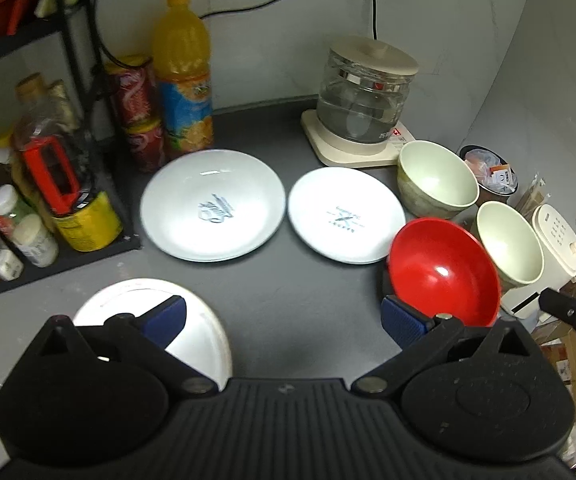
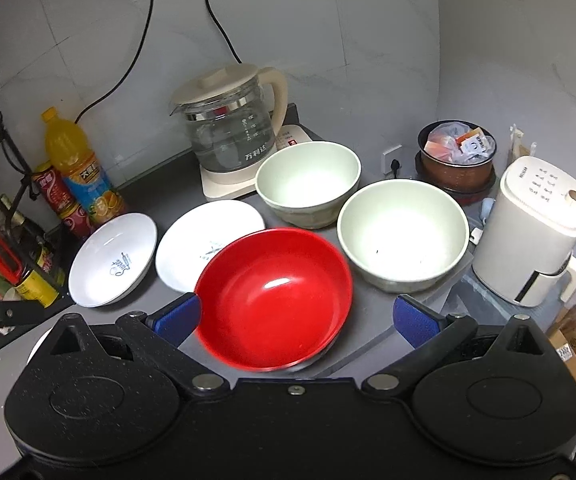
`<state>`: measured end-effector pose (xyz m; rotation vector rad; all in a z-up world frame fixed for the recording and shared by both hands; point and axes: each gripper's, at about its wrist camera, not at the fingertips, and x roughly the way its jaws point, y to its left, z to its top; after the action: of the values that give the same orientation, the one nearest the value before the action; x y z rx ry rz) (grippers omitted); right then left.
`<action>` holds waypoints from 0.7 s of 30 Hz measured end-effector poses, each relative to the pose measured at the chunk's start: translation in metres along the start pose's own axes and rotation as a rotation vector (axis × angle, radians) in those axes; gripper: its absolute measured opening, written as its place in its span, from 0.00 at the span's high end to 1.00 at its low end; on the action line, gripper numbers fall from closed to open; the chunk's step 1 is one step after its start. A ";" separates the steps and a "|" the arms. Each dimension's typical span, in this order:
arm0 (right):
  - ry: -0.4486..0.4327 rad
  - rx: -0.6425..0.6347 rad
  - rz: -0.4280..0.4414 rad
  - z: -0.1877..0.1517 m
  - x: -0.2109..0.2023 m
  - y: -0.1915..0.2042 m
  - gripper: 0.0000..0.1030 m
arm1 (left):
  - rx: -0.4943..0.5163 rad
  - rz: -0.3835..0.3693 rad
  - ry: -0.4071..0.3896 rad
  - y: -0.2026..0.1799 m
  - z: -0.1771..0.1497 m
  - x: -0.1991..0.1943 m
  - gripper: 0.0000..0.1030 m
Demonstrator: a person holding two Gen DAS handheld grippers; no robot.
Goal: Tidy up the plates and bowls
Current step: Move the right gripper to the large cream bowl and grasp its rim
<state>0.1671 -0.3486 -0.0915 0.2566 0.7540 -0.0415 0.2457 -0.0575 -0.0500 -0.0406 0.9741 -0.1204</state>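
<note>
On the grey counter lie two white plates with logos, a left one (image 1: 212, 205) (image 2: 113, 258) and a right one (image 1: 346, 216) (image 2: 203, 242). A third white plate (image 1: 191, 320) lies under my left gripper's left finger. A red bowl (image 1: 444, 270) (image 2: 273, 296) stands at the right, with two pale green bowls behind it, one farther back (image 1: 436, 178) (image 2: 308, 182) and one nearer the counter's right edge (image 1: 510, 242) (image 2: 402, 236). My left gripper (image 1: 283, 320) is open and empty above the counter. My right gripper (image 2: 296, 320) is open with the red bowl between its fingers, not gripped.
A glass kettle (image 1: 364, 96) (image 2: 231, 124) on its base stands at the back. An orange juice bottle (image 1: 183, 72) and red cans (image 1: 137, 110) stand at back left beside a black rack of jars (image 1: 27, 208). A white appliance (image 2: 536, 232) and a filled pot (image 2: 456, 156) sit beyond the counter's right edge.
</note>
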 end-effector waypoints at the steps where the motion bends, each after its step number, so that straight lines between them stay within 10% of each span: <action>1: 0.001 -0.005 0.000 0.003 0.003 -0.003 0.00 | -0.014 -0.008 0.008 -0.004 0.004 0.004 0.01; 21: 0.095 0.047 0.021 0.055 0.076 -0.118 0.02 | 0.042 -0.061 0.039 -0.136 0.062 0.085 0.02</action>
<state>0.2441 -0.4723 -0.1303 0.3127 0.8455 -0.0276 0.3329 -0.2036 -0.0726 -0.0294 1.0092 -0.1982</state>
